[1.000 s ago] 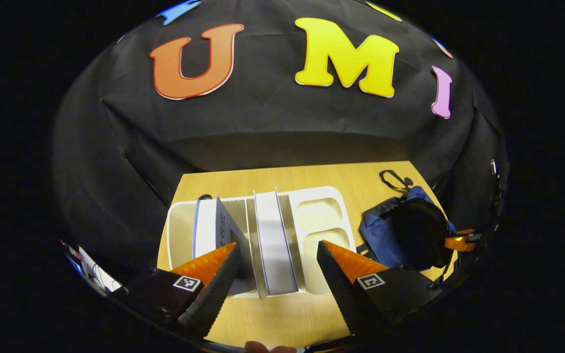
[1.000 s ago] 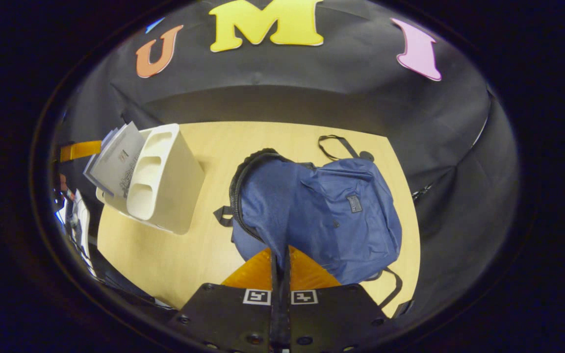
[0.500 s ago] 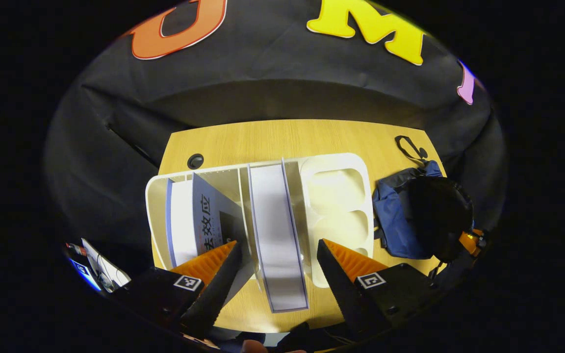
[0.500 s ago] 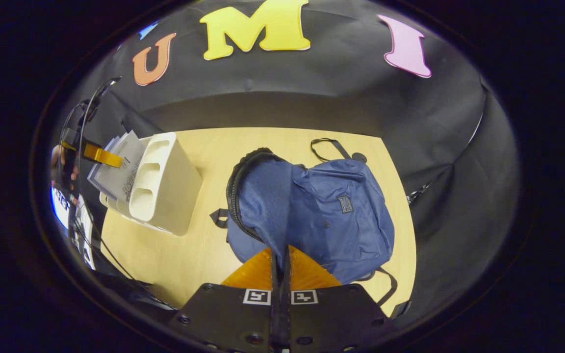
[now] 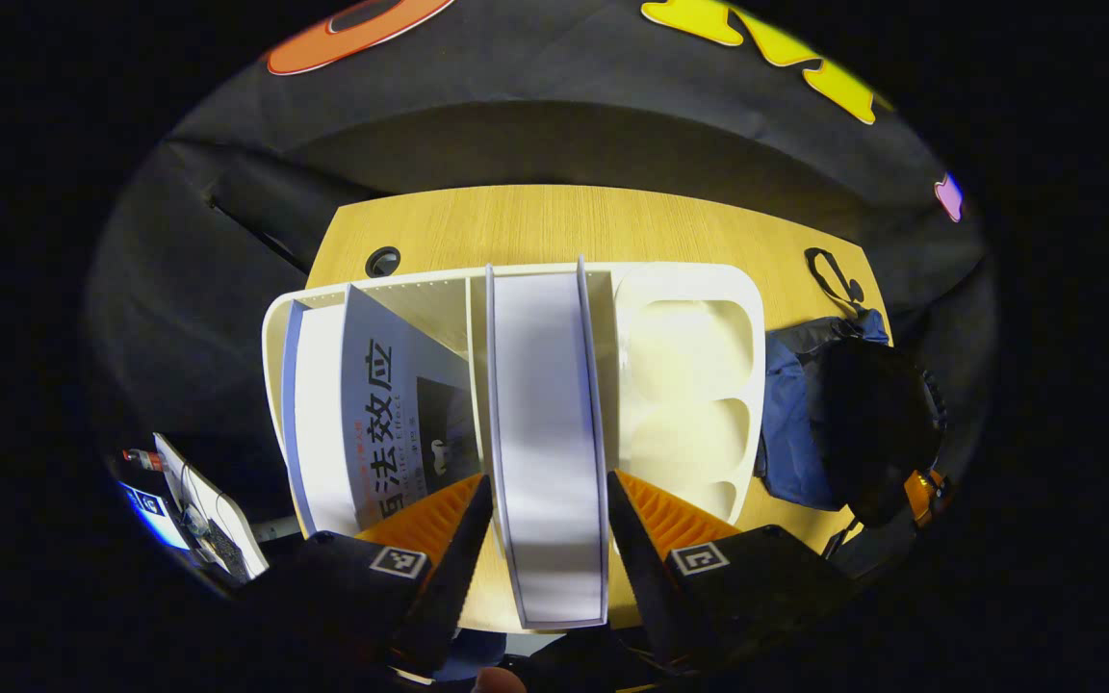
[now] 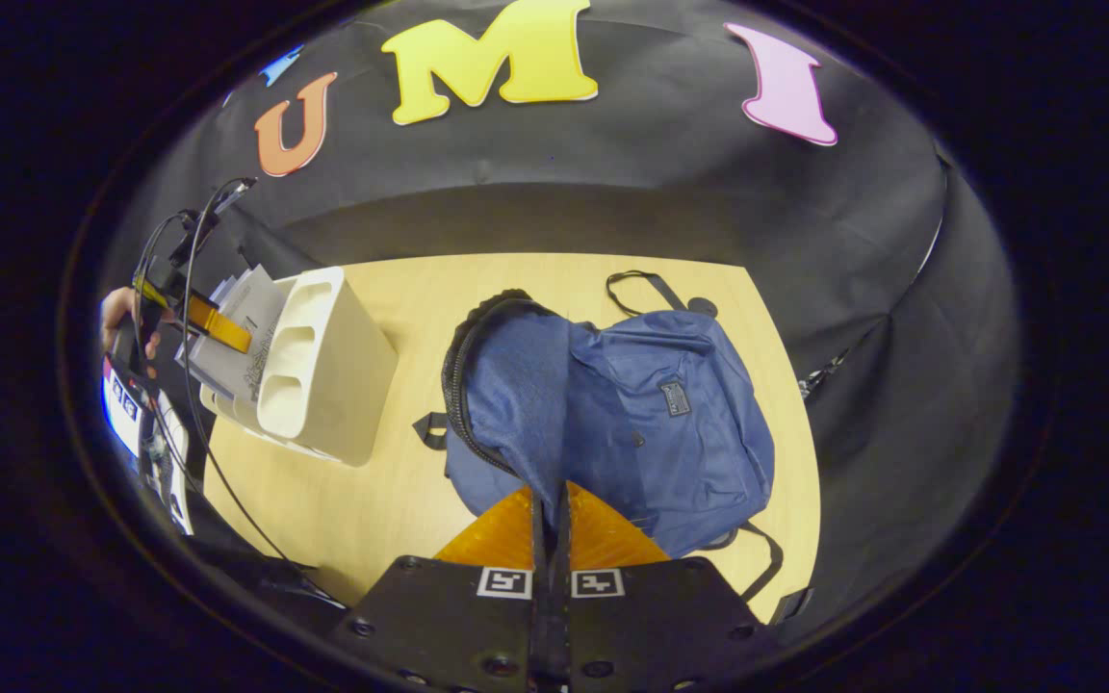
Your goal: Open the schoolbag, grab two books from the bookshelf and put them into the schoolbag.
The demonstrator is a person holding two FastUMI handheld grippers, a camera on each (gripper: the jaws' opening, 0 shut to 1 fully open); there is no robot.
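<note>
- Left gripper view: the left gripper (image 5: 543, 500) is spread wide, one finger on either side of the upright book (image 5: 547, 433) in the shelf's (image 5: 689, 289) middle slot. I can't tell whether the fingers touch its covers; it does not look clamped.
- That book stands with its page edge facing the camera. Judged stiff enough across the covers to take a firm pinch, but likely hefty, so hold well down over both covers, not just the rim, or it may swing.
- A second book (image 5: 391, 404) leans in the left slot, its printed cover turned up. A divider stands between the two books, close beside the left finger, so there is little side room; the way out is straight back toward the camera.
- The shelf's right part is a moulded end with hollows. Beyond it the bag (image 5: 843, 423) lies on the table (image 5: 535, 221), just beside the shelf.
- Right gripper view: the right gripper (image 6: 550, 510) is closed tight on the bag's (image 6: 631, 414) blue cloth at its near edge. The cloth is soft and slack, so it will sag unless held up.
- The bag's zipped mouth (image 6: 463, 366) gapes toward the shelf (image 6: 323, 366), with bare table between them, room enough to carry a book across. The mouth looks narrow-ish, so a book should go in edge first.
- A hand (image 6: 121, 322) with the left gripper (image 6: 213, 322) is at the shelf's far side.
</note>
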